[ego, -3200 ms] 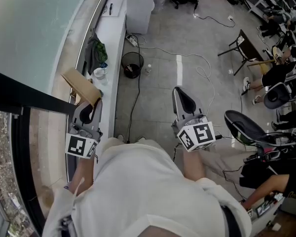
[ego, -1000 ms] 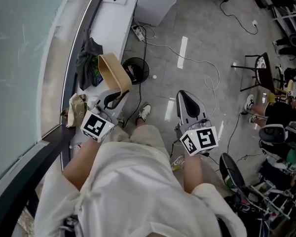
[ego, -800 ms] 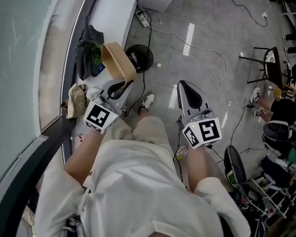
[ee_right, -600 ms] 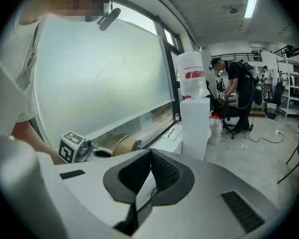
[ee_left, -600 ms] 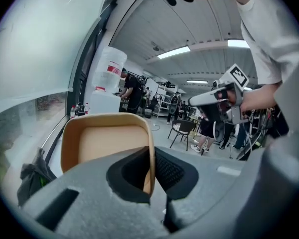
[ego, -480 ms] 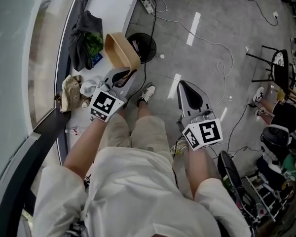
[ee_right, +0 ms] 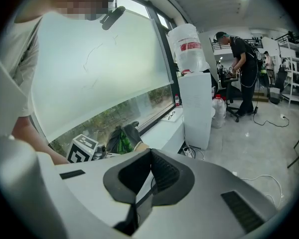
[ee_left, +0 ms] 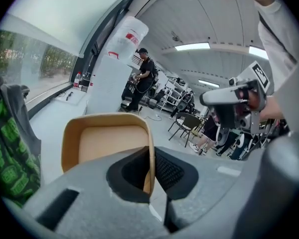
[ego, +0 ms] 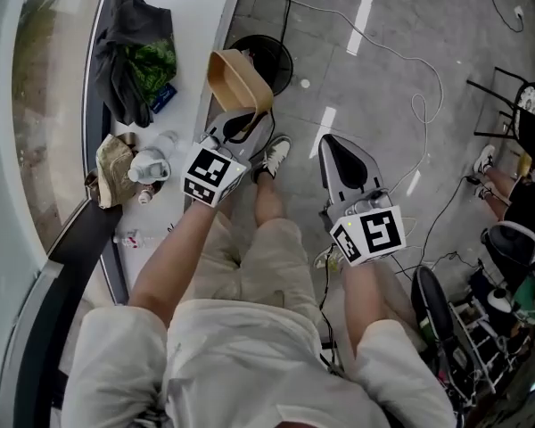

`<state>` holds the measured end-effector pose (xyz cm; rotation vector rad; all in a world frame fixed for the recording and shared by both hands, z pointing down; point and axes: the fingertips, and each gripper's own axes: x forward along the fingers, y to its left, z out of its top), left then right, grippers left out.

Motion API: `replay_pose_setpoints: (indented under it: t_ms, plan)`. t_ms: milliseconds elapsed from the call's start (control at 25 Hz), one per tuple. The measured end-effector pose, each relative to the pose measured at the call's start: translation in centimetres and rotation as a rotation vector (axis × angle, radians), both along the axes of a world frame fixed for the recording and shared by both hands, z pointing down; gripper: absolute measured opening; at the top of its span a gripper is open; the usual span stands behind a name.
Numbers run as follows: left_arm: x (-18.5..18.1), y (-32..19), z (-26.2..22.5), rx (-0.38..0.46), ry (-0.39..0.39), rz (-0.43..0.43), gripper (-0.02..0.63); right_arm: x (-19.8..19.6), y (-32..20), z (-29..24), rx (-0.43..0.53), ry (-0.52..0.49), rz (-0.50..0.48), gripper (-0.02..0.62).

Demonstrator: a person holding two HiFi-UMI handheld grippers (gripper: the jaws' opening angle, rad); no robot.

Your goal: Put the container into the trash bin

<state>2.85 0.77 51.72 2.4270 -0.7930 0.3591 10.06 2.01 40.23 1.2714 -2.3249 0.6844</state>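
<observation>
Tan container (ego: 238,80), pinched by its rim in the left hand-held gripper (ego: 239,125), hangs over the near edge of the black trash bin (ego: 281,59); the right hand-held gripper (ego: 341,160) is clenched empty; released early, it could tip outside the bin.

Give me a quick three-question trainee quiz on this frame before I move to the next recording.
1. True or false: the container lies inside the bin.
2. Which gripper holds the container? A: left gripper. B: right gripper. C: neither.
3. Fill in: the right gripper's jaws are ___, with nothing between them.
Key: 1 false, it is held clear of the floor; 2 A; 3 shut.
</observation>
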Motion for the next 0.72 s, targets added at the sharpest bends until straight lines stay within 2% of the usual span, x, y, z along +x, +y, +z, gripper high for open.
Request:
replay_pose_setpoints:
  t_ms: [320,480,720]
  plan:
    - [1.1,0.6,10.0,-0.075,-0.097,0.117,0.020,0.2,-0.3,7.5,-0.022,-0.054,0.037,0.002]
    - [2.3,-0.1,14.4,-0.114,-0.094,0.123,0.020,0.6,-0.5,11.2,-0.037,-0.065,0.040,0.002]
    - [3.7,-1.1,20.8,-0.145,-0.138,0.167,0.020,0.9,-1.7,15.5,-0.033,-0.073,0.035,0.002]
